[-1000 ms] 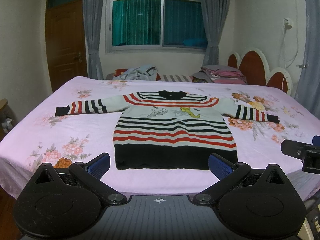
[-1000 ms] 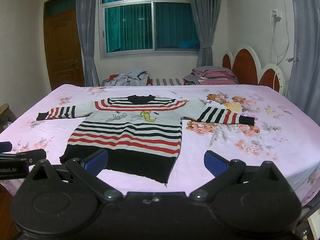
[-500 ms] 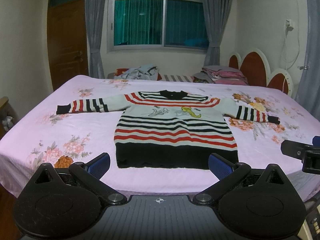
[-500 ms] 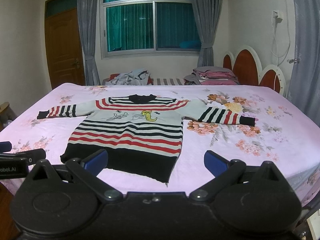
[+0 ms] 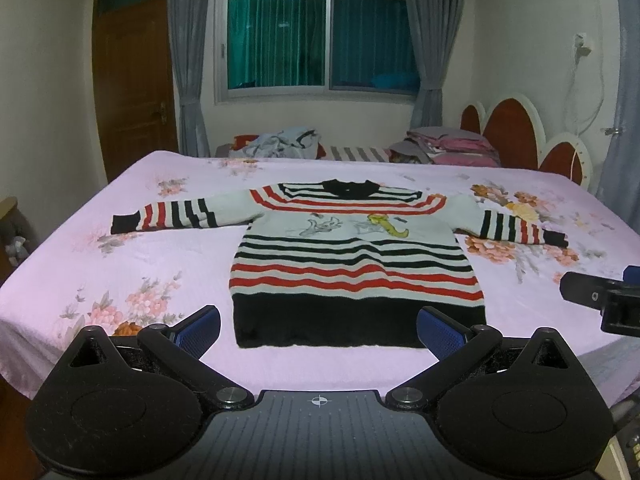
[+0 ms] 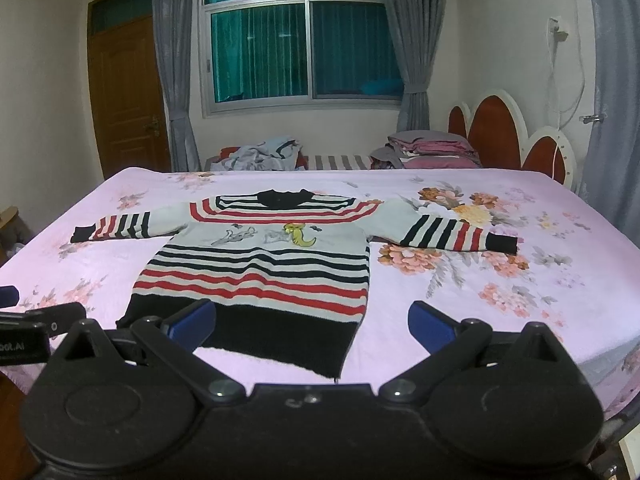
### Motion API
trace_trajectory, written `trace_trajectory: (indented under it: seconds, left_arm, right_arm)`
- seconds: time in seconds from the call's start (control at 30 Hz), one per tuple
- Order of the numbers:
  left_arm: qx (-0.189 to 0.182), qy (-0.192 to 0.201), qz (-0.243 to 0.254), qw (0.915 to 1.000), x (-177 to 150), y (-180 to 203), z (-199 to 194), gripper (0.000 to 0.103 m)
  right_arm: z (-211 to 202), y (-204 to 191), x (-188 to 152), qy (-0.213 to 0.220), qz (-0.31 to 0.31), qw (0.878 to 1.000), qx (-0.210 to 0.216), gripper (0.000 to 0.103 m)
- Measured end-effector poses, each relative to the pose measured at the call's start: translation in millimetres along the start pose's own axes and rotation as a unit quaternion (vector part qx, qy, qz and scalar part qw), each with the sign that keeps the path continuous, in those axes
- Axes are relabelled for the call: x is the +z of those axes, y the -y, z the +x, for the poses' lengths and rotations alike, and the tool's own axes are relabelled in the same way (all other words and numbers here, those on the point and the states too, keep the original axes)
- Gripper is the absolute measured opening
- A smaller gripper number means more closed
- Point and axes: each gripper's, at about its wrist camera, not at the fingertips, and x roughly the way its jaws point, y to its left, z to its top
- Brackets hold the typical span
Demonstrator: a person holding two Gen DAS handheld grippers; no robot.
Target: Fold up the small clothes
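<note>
Barely anything's moved, we've just lifted a touch; sweater lies flat mid-bed, unfolded; left gripper and right gripper both wide, empty; next we'd grab a sleeve.

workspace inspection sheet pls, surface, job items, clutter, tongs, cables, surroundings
surface: bed with pink floral sheet, smooth around the garment.
job's things: striped sweater lies flat, front up, both sleeves spread out, black hem nearest the cameras, unfolded.
clutter: crumpled clothes pile and stacked bedding beyond the bed's far edge.
grippers: left tongs open, empty, short of the hem; right tongs open, empty, over the hem's right corner.
cables: white cord hangs from a wall socket near the headboard.
surroundings: window with grey curtains, wooden door, red headboard.
</note>
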Motion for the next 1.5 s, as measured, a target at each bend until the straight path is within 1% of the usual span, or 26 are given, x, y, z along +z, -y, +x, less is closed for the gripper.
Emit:
trace_trajectory:
  seconds: [0.27,0.5,0.73,0.93,1.0,1.1,1.17,1.2,1.37,1.47,1.5]
  left_arm:
    - [-0.001,-0.006,0.005,1.0000,24,2,48,0.103]
    - [-0.015,-0.017,0.008,0.9997,51,2,110,0.103]
    - [-0.036,-0.025,0.009,0.9990,87,-5,177,0.103]
    - [-0.054,-0.022,0.011,0.9983,114,-16,222,0.103]
    - [-0.054,-0.021,0.013,0.9983,121,-20,235,0.103]
    - [-0.053,-0.023,0.016,0.9982,129,-21,250,0.103]
    - [-0.042,-0.020,0.024,0.9986,133,-18,257,0.103]
    - [-0.042,-0.019,0.030,0.9985,135,-18,259,0.103]
    - [-0.048,-0.018,0.045,0.9977,142,-10,271,0.103]
    - [-0.059,-0.030,0.035,0.9971,144,-9,279,0.103]
    - [-0.070,-0.036,0.025,0.9966,146,-9,282,0.103]
  right_arm:
    - [43,3,21,-0.007,0.008,1.000,-0.007,0.103]
    - [96,2,41,-0.018,0.010,1.000,-0.019,0.103]
    - [151,0,65,-0.025,0.024,0.998,-0.047,0.103]
    - [191,-3,86,-0.021,0.040,0.996,-0.071,0.103]
    - [202,-5,91,-0.020,0.042,0.996,-0.077,0.103]
    - [213,-7,97,-0.022,0.044,0.995,-0.087,0.103]
    - [218,-7,100,-0.025,0.046,0.994,-0.094,0.103]
    - [220,-6,101,-0.027,0.048,0.994,-0.097,0.103]
    - [227,3,106,-0.031,0.054,0.991,-0.116,0.103]
    - [231,11,108,-0.033,0.055,0.990,-0.125,0.103]
    - [234,15,108,-0.034,0.057,0.990,-0.127,0.103]
